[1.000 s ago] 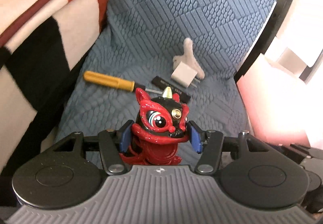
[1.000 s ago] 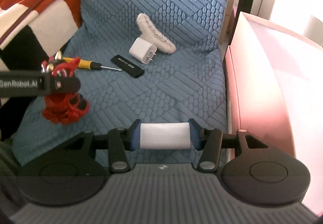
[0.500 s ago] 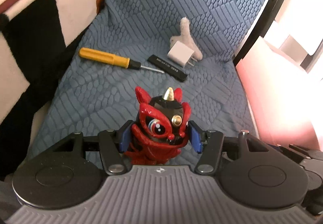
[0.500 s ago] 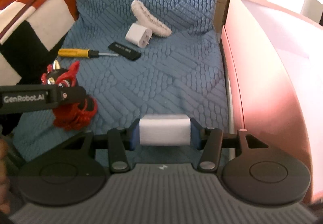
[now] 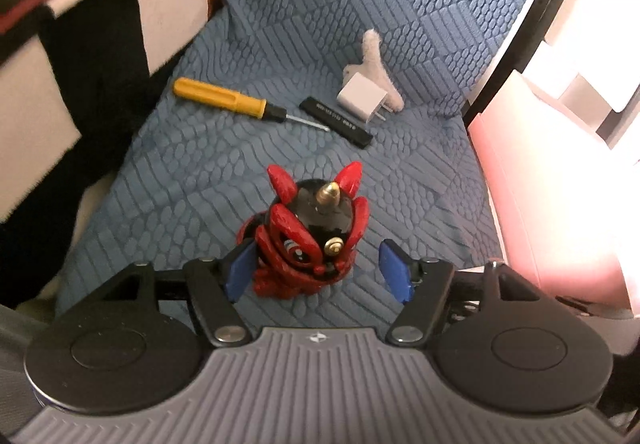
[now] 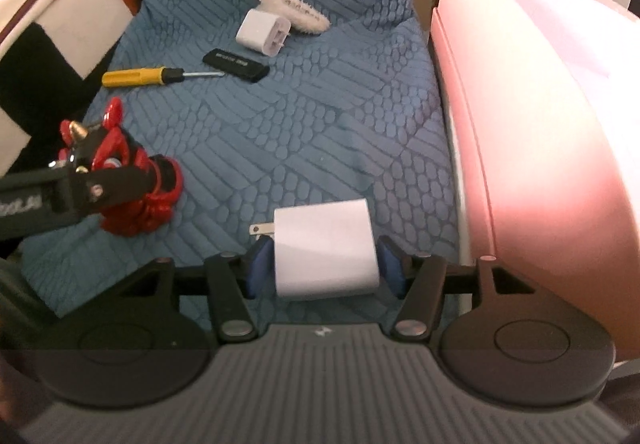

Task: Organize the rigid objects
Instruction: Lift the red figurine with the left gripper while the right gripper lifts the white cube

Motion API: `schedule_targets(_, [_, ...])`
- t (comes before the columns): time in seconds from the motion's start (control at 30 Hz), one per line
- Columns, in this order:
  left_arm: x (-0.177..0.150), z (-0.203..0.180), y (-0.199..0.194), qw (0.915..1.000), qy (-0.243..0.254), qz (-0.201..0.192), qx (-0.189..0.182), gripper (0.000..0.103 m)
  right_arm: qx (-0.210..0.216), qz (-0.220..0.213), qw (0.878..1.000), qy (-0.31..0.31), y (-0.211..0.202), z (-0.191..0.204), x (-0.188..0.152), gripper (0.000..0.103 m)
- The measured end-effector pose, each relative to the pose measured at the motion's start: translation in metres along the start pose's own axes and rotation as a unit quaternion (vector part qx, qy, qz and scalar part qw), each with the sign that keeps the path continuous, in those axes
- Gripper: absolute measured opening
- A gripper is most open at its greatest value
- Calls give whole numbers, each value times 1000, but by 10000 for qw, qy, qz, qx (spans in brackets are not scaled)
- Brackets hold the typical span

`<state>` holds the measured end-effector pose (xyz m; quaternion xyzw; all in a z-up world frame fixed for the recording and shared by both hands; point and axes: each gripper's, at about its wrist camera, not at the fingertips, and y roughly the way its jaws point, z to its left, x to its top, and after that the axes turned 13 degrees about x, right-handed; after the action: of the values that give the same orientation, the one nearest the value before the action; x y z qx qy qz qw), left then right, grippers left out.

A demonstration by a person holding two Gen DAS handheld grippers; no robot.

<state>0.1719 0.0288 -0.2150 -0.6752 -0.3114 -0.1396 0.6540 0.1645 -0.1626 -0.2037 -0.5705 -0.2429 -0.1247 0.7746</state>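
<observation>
A red and black horned figurine (image 5: pixel 308 240) stands on the blue quilted cushion (image 5: pixel 200 180), leaning a little. It is between the jaws of my left gripper (image 5: pixel 317 272), which are opening: the right pad is well clear of it and the left pad is close beside it. In the right wrist view the same figurine (image 6: pixel 140 196) is at the left. A white plug charger (image 6: pixel 326 248) lies on the cushion, prongs to the left, between the opening jaws of my right gripper (image 6: pixel 325 268). A narrow gap shows at each pad.
Farther back lie a yellow screwdriver (image 5: pixel 224 100), a black USB stick (image 5: pixel 336 122), a second white charger (image 5: pixel 360 102) and a white fuzzy piece (image 5: pixel 376 60). A pink box (image 6: pixel 540 124) borders the cushion on the right. A striped blanket (image 6: pixel 52 4) covers the left.
Both pairs of jaws have spread. The figurine and the white charger were gripped before and now sit loose on the cushion. The left gripper has shifted a little over the cushion.
</observation>
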Motion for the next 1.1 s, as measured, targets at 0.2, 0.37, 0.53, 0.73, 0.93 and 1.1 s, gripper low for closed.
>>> schedule_targets(0.2, [3,3,4,10000,-70,46,-39,75,-272,116,9989,-352,8,5,0,65])
schedule_targets(0.37, [4,5,6,9999,-91,61,-39,75,-210,135,9996,-150,8,-1,4,59])
schedule_targets(0.53, [6,8,9,9996,-220,109,-108,75,-257,68,9984,-499,8,11,1,53])
schedule_targets(0.73, [9,8,9,9998,-174,47,-90,75,-305,-336,9982,-382,-2,6,6,53])
schedule_targets(0.93, [12,6,14,9998,-154,30,-145,75,-93,-178,9998,-52,6,-3,6,53])
schedule_targets(1.1, [14,3,18,9999,-97,-13,-69,75,-155,-123,9997,-173,10,3,4,53])
